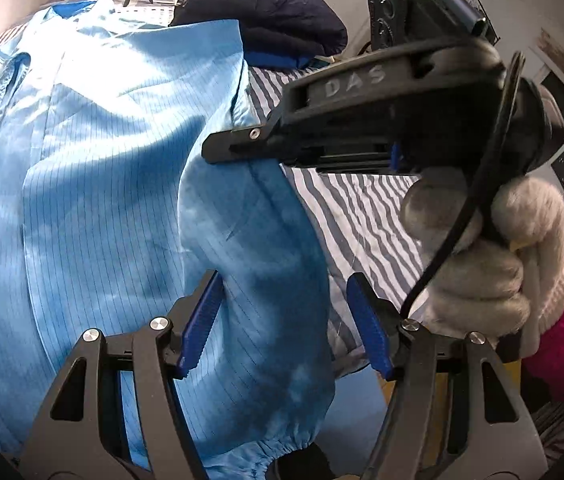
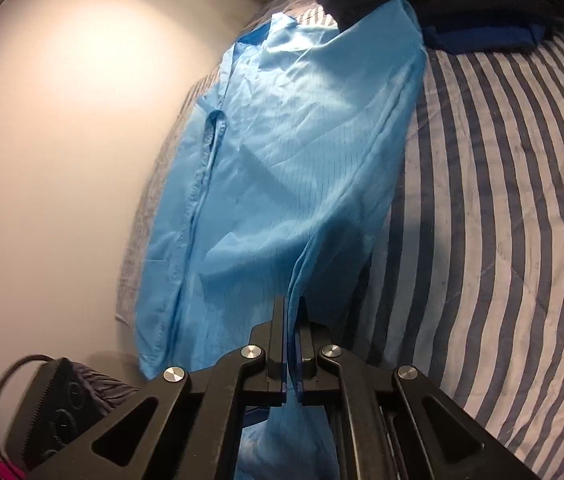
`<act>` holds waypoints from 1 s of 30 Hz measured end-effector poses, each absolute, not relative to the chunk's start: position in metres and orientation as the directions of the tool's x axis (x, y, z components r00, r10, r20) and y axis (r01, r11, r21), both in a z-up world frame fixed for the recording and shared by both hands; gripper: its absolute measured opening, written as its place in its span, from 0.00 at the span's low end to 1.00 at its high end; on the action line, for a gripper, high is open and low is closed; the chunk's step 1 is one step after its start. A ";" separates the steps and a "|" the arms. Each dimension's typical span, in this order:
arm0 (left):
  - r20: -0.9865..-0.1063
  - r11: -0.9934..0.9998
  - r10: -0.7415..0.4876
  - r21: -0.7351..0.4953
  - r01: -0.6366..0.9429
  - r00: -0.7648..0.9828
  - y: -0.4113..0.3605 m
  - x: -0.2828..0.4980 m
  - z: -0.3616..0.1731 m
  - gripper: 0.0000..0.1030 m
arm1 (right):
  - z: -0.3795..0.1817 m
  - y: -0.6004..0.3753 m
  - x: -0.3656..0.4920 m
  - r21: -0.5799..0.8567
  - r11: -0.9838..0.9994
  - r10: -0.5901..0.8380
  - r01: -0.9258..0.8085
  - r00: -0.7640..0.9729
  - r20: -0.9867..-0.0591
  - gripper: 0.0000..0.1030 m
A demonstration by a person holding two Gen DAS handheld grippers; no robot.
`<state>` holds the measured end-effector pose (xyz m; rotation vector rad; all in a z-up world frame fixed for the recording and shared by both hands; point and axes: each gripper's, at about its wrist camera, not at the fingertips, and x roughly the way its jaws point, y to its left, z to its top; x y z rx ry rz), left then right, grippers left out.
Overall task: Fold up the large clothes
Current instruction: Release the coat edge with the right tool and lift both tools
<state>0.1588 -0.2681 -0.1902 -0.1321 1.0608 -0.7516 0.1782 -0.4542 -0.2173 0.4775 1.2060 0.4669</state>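
right now my right gripper (image 2: pixel 291 344) is pressed together on a lifted fold of the light blue pinstriped garment (image 2: pixel 290 152), which lies spread along the grey-and-white striped bedcover (image 2: pixel 502 184) beside the pale wall (image 2: pixel 62 120). my left gripper (image 1: pixel 284 324) hangs spread over the garment's elastic-cuffed sleeve (image 1: pixel 258 280), blue pads (image 1: pixel 202 320) off the cloth, gripping nothing, while a white-gloved hand (image 1: pixel 490 248) holds the right tool

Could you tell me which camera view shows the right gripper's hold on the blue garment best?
The right wrist view: the right gripper is shut on the blue garment. The left wrist view shows that gripper sideways, its pinch less clear.
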 end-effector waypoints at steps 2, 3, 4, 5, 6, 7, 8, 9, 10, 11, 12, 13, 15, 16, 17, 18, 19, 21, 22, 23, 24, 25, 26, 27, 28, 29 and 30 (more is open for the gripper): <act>-0.736 0.739 -0.628 -0.463 0.489 0.253 -0.262 0.158 -0.191 0.64 | -0.216 -0.452 0.182 0.583 0.808 0.579 -0.081 0.292 -0.762 0.00; -0.731 0.735 -0.637 -0.480 0.479 0.244 -0.254 0.158 -0.190 0.64 | -0.214 -0.449 0.185 0.576 0.813 0.573 -0.084 0.296 -0.765 0.00; -0.727 0.732 -0.645 -0.498 0.465 0.236 -0.249 0.159 -0.190 0.64 | -0.212 -0.444 0.187 0.565 0.820 0.564 -0.092 0.297 -0.770 0.00; -0.724 0.730 -0.651 -0.515 0.450 0.229 -0.243 0.160 -0.190 0.64 | -0.209 -0.439 0.189 0.552 0.827 0.555 -0.102 0.298 -0.777 0.00; -0.718 0.726 -0.660 -0.535 0.431 0.222 -0.231 0.158 -0.187 0.64 | -0.206 -0.431 0.191 0.538 0.835 0.546 -0.115 0.297 -0.783 0.00; -0.711 0.722 -0.669 -0.554 0.415 0.215 -0.220 0.157 -0.185 0.64 | -0.202 -0.424 0.194 0.526 0.841 0.539 -0.129 0.297 -0.788 0.00; -0.708 0.722 -0.673 -0.563 0.402 0.217 -0.207 0.156 -0.182 0.64 | -0.199 -0.417 0.195 0.513 0.847 0.531 -0.142 0.295 -0.795 0.00; -0.705 0.725 -0.673 -0.566 0.393 0.226 -0.193 0.153 -0.177 0.64 | -0.195 -0.407 0.197 0.494 0.854 0.520 -0.161 0.293 -0.802 0.00; -0.701 0.729 -0.671 -0.564 0.389 0.240 -0.179 0.152 -0.173 0.64 | -0.191 -0.397 0.200 0.478 0.859 0.511 -0.180 0.292 -0.808 0.00; -0.700 0.738 -0.664 -0.557 0.381 0.264 -0.162 0.150 -0.167 0.64 | -0.187 -0.388 0.201 0.461 0.864 0.502 -0.201 0.290 -0.815 0.00; -0.697 0.746 -0.658 -0.553 0.371 0.285 -0.148 0.148 -0.163 0.64 | -0.184 -0.375 0.204 0.433 0.872 0.485 -0.227 0.288 -0.825 0.00; -0.689 0.757 -0.650 -0.551 0.351 0.320 -0.127 0.146 -0.156 0.64 | -0.182 -0.361 0.206 0.403 0.879 0.466 -0.253 0.285 -0.838 0.00; -0.675 0.773 -0.634 -0.556 0.304 0.377 -0.091 0.143 -0.146 0.64 | -0.184 -0.334 0.211 0.356 0.886 0.436 -0.298 0.272 -0.858 0.00; -0.664 0.778 -0.627 -0.565 0.275 0.407 -0.072 0.143 -0.142 0.64 | -0.187 -0.323 0.214 0.330 0.890 0.417 -0.315 0.267 -0.869 0.00; -0.652 0.784 -0.611 -0.576 0.231 0.449 -0.047 0.143 -0.136 0.64 | -0.192 -0.308 0.217 0.304 0.893 0.395 -0.331 0.254 -0.883 0.00; -0.640 0.784 -0.602 -0.586 0.203 0.477 -0.031 0.145 -0.133 0.64 | -0.199 -0.294 0.220 0.297 0.891 0.388 -0.343 0.234 -0.892 0.00; -0.621 0.782 -0.591 -0.598 0.175 0.515 -0.011 0.145 -0.128 0.64 | -0.206 -0.282 0.223 0.295 0.889 0.383 -0.351 0.215 -0.898 0.00; -0.604 0.787 -0.559 -0.603 0.133 0.569 0.018 0.150 -0.121 0.64 | -0.218 -0.260 0.227 0.275 0.887 0.361 -0.371 0.185 -0.914 0.00; -0.595 0.786 -0.544 -0.609 0.111 0.591 0.031 0.151 -0.119 0.64 | -0.229 -0.244 0.228 0.240 0.885 0.328 -0.399 0.167 -0.930 0.00; -0.589 0.782 -0.537 -0.616 0.094 0.604 0.039 0.154 -0.119 0.64 | -0.237 -0.233 0.229 0.220 0.884 0.305 -0.413 0.152 -0.940 0.00; -0.583 0.777 -0.530 -0.625 0.076 0.616 0.050 0.155 -0.120 0.64 | -0.247 -0.223 0.230 0.215 0.884 0.290 -0.416 0.127 -0.948 0.00; -0.580 0.774 -0.519 -0.630 0.058 0.627 0.060 0.155 -0.122 0.64 | -0.253 -0.219 0.231 0.215 0.885 0.285 -0.414 0.114 -0.952 0.01; -0.584 0.777 -0.509 -0.628 0.045 0.633 0.066 0.156 -0.125 0.64 | -0.258 -0.216 0.232 0.219 0.888 0.282 -0.405 0.102 -0.954 0.03; -0.591 0.780 -0.502 -0.624 0.036 0.631 0.068 0.156 -0.128 0.64 | -0.258 -0.218 0.233 0.237 0.888 0.299 -0.393 0.103 -0.949 0.06; -0.599 0.778 -0.505 -0.628 0.026 0.621 0.071 0.156 -0.133 0.64 | -0.254 -0.224 0.234 0.292 0.880 0.346 -0.375 0.085 -0.934 0.12; -0.600 0.771 -0.514 -0.637 0.023 0.613 0.073 0.157 -0.137 0.64 | -0.249 -0.231 0.233 0.339 0.872 0.386 -0.352 0.070 -0.920 0.19; -0.604 0.768 -0.524 -0.640 0.026 0.600 0.070 0.157 -0.139 0.64 | -0.242 -0.240 0.232 0.376 0.868 0.418 -0.324 0.069 -0.906 0.32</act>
